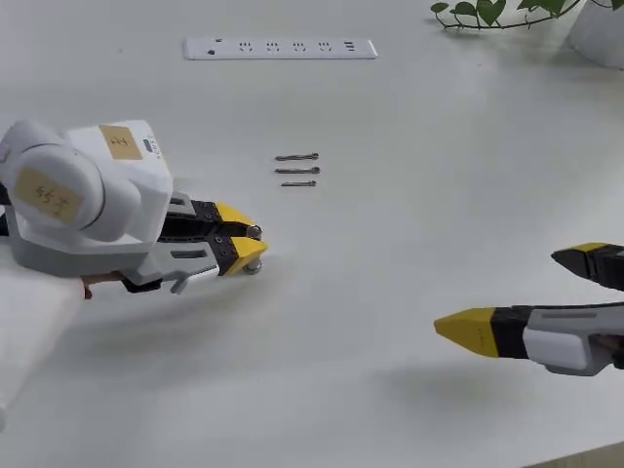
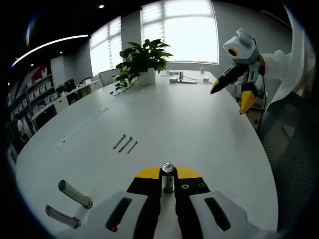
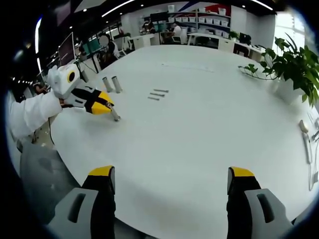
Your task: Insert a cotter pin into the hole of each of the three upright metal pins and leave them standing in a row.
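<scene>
Right claw [image 3: 172,175] spread wide — left claw [image 1: 246,244] clamped on metal pin [image 2: 168,173], seemingly upright — cotter pins [image 1: 297,170] beyond.

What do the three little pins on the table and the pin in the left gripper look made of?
The cotter pins: thin grey wire, dull sheen, likely steel. The pin clamped in the left gripper: bare silvery metal, bright highlight on its rounded top; the alloy is unclear.
</scene>
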Demonstrator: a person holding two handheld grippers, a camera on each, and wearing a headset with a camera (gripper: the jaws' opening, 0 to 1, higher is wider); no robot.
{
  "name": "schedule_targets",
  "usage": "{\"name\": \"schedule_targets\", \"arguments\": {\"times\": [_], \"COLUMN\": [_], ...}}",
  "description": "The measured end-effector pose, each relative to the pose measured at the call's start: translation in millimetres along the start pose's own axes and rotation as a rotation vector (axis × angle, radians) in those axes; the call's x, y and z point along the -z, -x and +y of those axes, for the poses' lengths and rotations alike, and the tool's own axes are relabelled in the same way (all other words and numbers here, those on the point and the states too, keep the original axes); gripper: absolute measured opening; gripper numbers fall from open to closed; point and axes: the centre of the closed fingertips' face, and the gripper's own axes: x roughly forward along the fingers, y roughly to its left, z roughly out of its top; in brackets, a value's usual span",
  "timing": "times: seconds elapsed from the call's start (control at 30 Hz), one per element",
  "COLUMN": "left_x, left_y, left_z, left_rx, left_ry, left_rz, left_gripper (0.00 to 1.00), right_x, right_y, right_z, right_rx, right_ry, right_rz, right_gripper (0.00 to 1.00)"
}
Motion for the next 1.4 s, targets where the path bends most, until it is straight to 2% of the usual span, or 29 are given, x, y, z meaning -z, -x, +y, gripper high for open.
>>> {"name": "schedule_targets", "arguments": {"times": [0.17,0.3,0.47,0.77,0.87,0.93,0.97,1.0,1.07,1.2,1.27,1.33,1.4], "left_x": [-0.1,1.4,1.9,4.7,6.0,7.1,7.6,8.1,11.4,16.1,15.2,13.7,13.2], "left_y": [0.8,2.7,3.7,5.0,6.9,7.6,8.2,8.5,10.2,14.8,17.2,19.5,22.1], "left_z": [0.0,2.7,2.8,0.0,-0.5,-2.8,-4.2,-5.1,-9.1,-15.7,-14.6,-16.8,-18.7], "left_rx": [-0.001,-0.011,-0.006,-0.005,-0.011,-0.003,0.001,0.003,0.011,0.017,-0.001,0.005,0.009], "left_ry": [0.004,0.053,0.082,0.092,0.097,0.131,0.151,0.155,0.157,0.181,0.201,0.237,0.242], "left_rz": [-0.01,-0.023,-0.028,-0.014,-0.015,-0.026,-0.036,-0.036,-0.029,-0.025,-0.044,-0.058,-0.064], "left_gripper": [0.06,0.06,0.06,0.13,0.22,0.3,0.35,0.43,0.52,0.62,0.7,0.78,0.83], "right_x": [1.0,0.1,0.0,0.8,0.8,0.8,0.6,0.8,0.2,-0.9,-1.0,-1.2,-1.4], "right_y": [0.1,1.0,1.9,2.6,2.6,2.6,2.2,2.3,2.6,3.1,3.5,3.8,4.0], "right_z": [-0.2,-1.2,-3.3,-1.7,-1.1,-0.6,-0.5,-0.5,-0.6,-0.4,0.0,0.1,0.1], "right_rx": [0.002,0.008,0.013,0.007,0.005,0.004,0.003,0.004,0.006,0.004,0.003,0.002,0.002], "right_ry": [-0.004,-0.008,-0.017,-0.02,-0.02,-0.02,-0.02,-0.022,-0.022,-0.024,-0.023,-0.023,-0.023], "right_rz": [0.003,-0.003,-0.009,-0.011,-0.012,-0.013,-0.012,-0.01,-0.013,-0.018,-0.02,-0.02,-0.021], "right_gripper": [0.91,0.91,0.91,0.91,0.91,0.91,0.91,0.91,0.91,0.91,0.91,0.91,0.91]}}
